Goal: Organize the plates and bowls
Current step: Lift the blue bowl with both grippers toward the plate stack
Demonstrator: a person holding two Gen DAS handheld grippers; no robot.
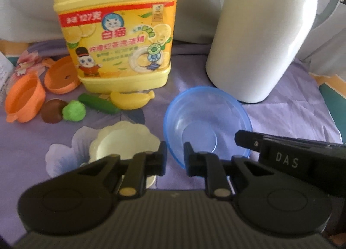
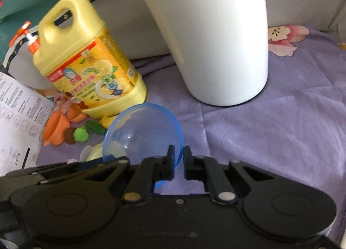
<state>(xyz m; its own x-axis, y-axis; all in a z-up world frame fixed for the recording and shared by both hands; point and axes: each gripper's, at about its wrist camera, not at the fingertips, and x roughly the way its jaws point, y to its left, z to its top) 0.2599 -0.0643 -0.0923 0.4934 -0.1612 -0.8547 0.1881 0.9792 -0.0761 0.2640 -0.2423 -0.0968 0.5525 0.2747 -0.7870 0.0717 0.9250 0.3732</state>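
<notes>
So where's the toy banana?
In the left wrist view, the yellow toy banana lies on the purple cloth, just before the dish soap jug, beside the green cucumber.

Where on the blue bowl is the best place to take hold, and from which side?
The thin rim of the blue bowl, one finger inside and one outside. Its nearest edge is free, and the right gripper already straddles it there; the yellow detergent bottle crowds the far side.

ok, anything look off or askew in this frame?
The blue bowl is tipped up on edge, its rim pinched between the right tongs. The left tongs straddle its opposite rim, with a gap. An orange toy pot lies tilted beside the detergent jug. Nothing spilled or broken.
</notes>
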